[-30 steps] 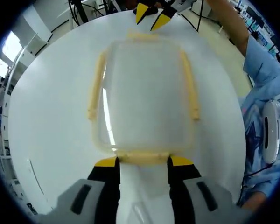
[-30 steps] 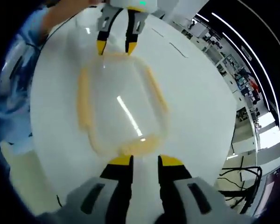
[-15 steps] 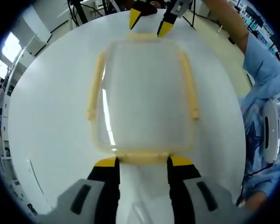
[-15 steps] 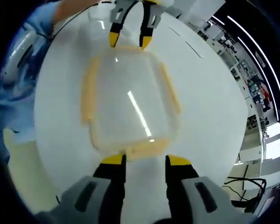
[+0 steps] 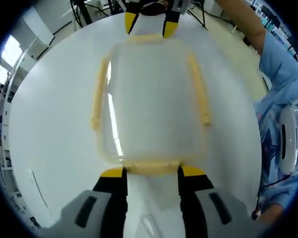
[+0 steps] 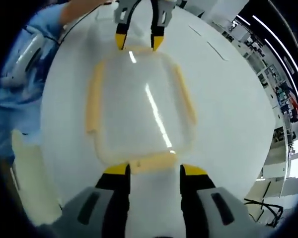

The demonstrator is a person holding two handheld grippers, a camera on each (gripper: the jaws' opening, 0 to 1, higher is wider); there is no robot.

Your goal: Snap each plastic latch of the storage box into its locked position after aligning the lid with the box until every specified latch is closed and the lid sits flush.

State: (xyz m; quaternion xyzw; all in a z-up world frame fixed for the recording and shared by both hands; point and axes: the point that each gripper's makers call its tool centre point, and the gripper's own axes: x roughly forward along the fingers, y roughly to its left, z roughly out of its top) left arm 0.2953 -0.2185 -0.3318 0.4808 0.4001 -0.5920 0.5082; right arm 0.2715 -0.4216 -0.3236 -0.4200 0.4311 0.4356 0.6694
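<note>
Two open grippers face each other along the box's (image 5: pixel 151 99) long axis on the table (image 5: pixel 49 124): our left gripper (image 5: pixel 152 171) brackets the 6 o'clock latch (image 5: pixel 151 167), empty. Our right gripper (image 6: pixel 154 169) brackets the opposite end latch (image 6: pixel 153 162) likewise, gripping nothing, so we judge each equally near its own latch.

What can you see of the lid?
The lid is clear, glossy plastic, rounded-rectangular, lying flat on the box on the white table. Four pale yellow latches hinge off its edges: one per long side and one per short end. The left gripper straddles the near end latch, jaws open; the right gripper straddles the opposite one. Whether any latch is locked can't be told.
</note>
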